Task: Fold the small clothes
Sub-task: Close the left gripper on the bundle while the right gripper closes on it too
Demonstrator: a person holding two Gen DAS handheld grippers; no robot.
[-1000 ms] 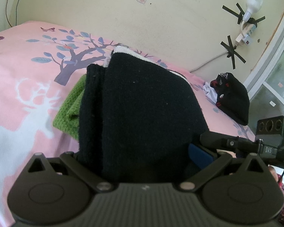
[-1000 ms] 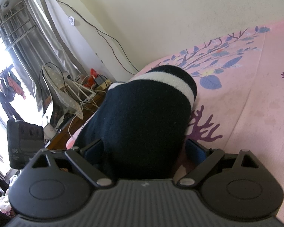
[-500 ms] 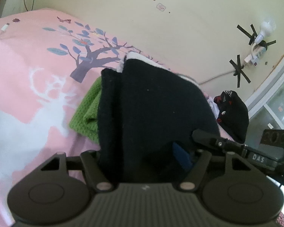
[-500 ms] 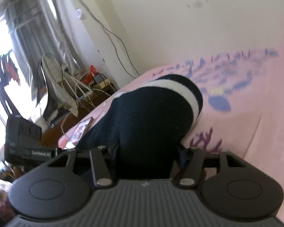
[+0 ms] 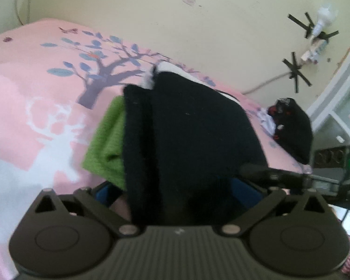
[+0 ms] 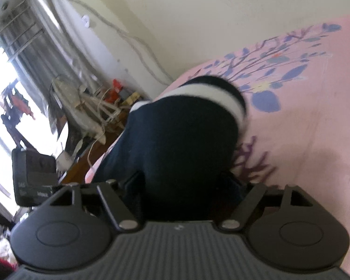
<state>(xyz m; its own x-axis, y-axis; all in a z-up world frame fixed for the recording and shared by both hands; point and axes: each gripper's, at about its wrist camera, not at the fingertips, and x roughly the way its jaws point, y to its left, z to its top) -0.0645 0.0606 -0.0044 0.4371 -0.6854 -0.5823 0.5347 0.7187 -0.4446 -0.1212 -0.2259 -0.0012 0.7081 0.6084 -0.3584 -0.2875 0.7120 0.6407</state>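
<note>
A folded black knit garment with a white stripe [image 5: 193, 135] lies on the pink bedsheet [image 5: 35, 121], on top of a green knit piece [image 5: 107, 144]. My left gripper [image 5: 179, 193] is open, its blue-padded fingers spread either side of the garment's near end. In the right wrist view the same black garment [image 6: 184, 144] fills the middle, white stripe at its far end. My right gripper [image 6: 184, 186] is open around the garment's other end. The fingertips are mostly hidden by the cloth.
A dark bundle of clothes [image 5: 291, 128] lies at the bed's far right near the wall. The right gripper's body [image 5: 333, 175] shows in the left wrist view. Beyond the bed edge are a fan, cables and clutter [image 6: 86, 107] on the floor.
Both grippers' jaws closed in on the garment about half a second ago and have since spread wide again. The views shifted slightly; the garment stays on the bed.
</note>
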